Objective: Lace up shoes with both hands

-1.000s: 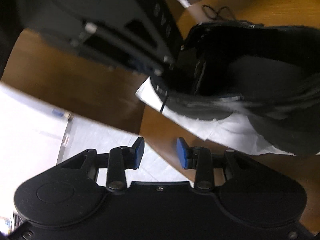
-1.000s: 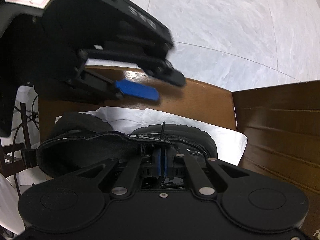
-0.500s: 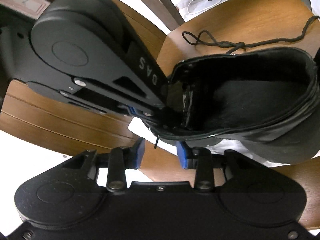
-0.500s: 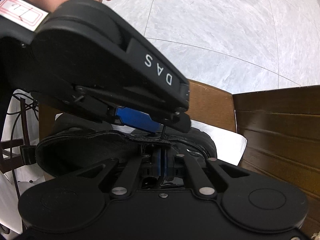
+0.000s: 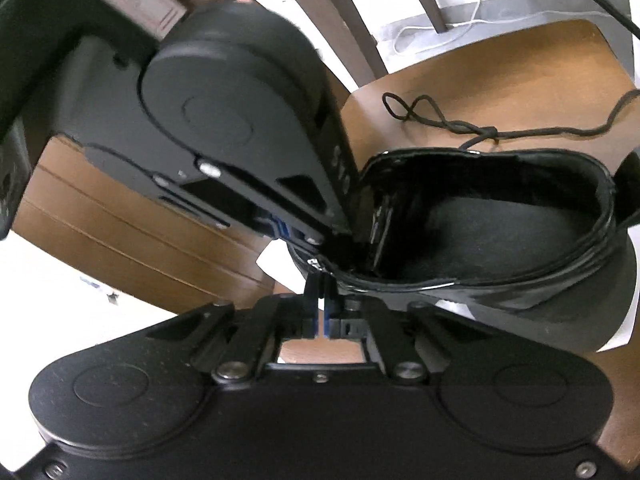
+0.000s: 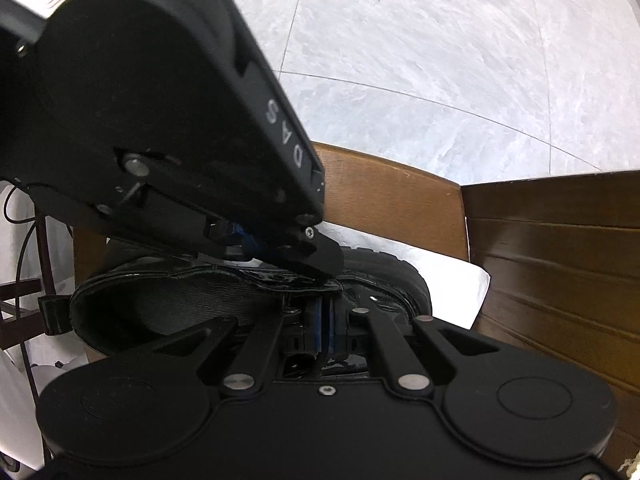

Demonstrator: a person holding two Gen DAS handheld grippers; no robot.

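The black shoe (image 5: 500, 240) lies on its side on white paper (image 6: 452, 280) on a brown wooden seat (image 5: 500, 80). Left gripper (image 5: 319, 300) sits at the shoe's eyelet edge, its blue pads nearly together with only a thin gap; whether lace is between them is not clear. Right gripper (image 6: 323, 320) is closed at the same edge from the shoe's other side, a thin dark strand seemingly pinched. A loose lace (image 5: 460, 124) trails over the seat beyond the shoe's opening
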